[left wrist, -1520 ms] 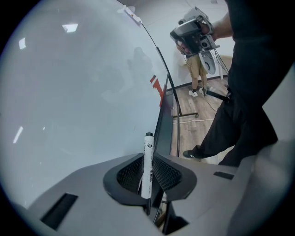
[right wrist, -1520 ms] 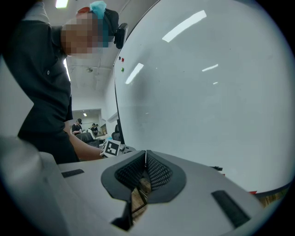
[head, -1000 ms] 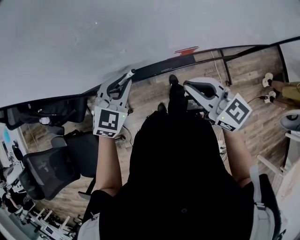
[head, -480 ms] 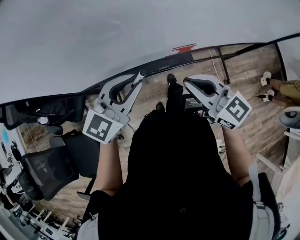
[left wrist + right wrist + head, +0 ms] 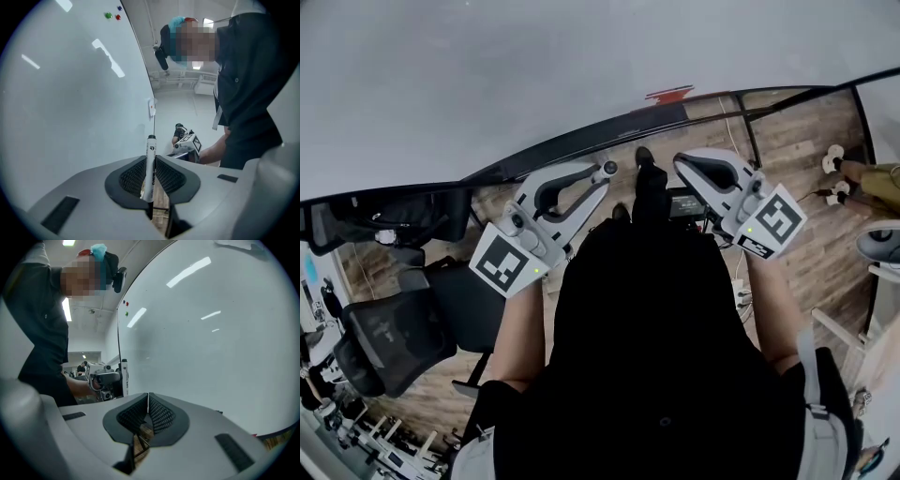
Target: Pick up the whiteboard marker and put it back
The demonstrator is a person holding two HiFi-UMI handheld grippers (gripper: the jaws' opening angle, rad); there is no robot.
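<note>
Well, mid-frame in the head view the left gripper (image 5: 598, 174) and right gripper (image 5: 682, 163) hang beside the board (image 5: 487, 75); centre of the left gripper view, jaws pinch the marker (image 5: 150, 164) upright by its lower end, so a knock might tip it loose; the right gripper view shows jaws pressed together, empty.

The whiteboard marker (image 5: 150, 168), white barrel with black print and a dark top end, stands upright, clamped between the left gripper's (image 5: 151, 158) fingers (image 5: 132, 176)
</note>
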